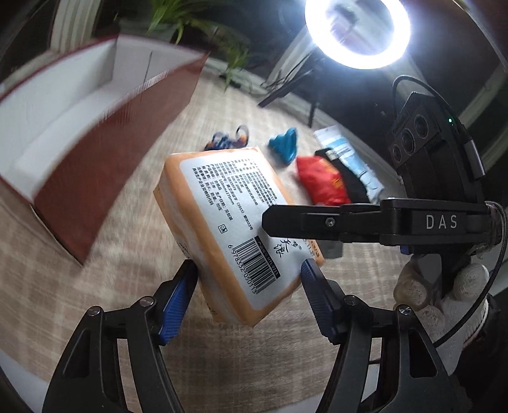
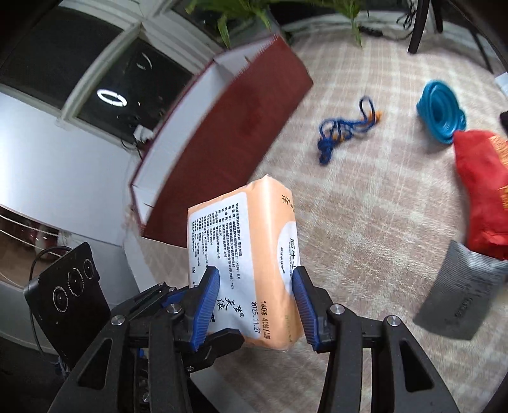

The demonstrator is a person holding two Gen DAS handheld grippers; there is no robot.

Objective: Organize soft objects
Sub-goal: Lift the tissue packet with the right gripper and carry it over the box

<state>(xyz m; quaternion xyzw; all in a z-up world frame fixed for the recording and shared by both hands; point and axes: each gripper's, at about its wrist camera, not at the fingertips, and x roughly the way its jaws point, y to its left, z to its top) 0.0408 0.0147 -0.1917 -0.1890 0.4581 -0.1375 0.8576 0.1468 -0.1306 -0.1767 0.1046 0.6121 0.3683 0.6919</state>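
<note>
An orange tissue pack [image 1: 222, 206] with a white printed label and a barcode hangs tilted above the checked carpet, held from two sides. My left gripper [image 1: 249, 273] has its blue pads against the pack's near end. My right gripper [image 2: 255, 286] clamps the same tissue pack [image 2: 263, 222] across its narrow sides. In the left wrist view one black right finger [image 1: 285, 219] lies across the label. A dark red box [image 1: 79, 178] with a white inside stands open to the left, and the right wrist view shows the box [image 2: 222, 143] behind the pack.
On the carpet beyond lie a blue cord [image 2: 343, 133], a blue collapsible cup [image 2: 441, 111], a red bag [image 2: 482, 190] and a grey pouch [image 2: 463, 292]. A ring light [image 1: 357, 28] glares at top right. A gloved hand [image 1: 444, 292] holds the right gripper.
</note>
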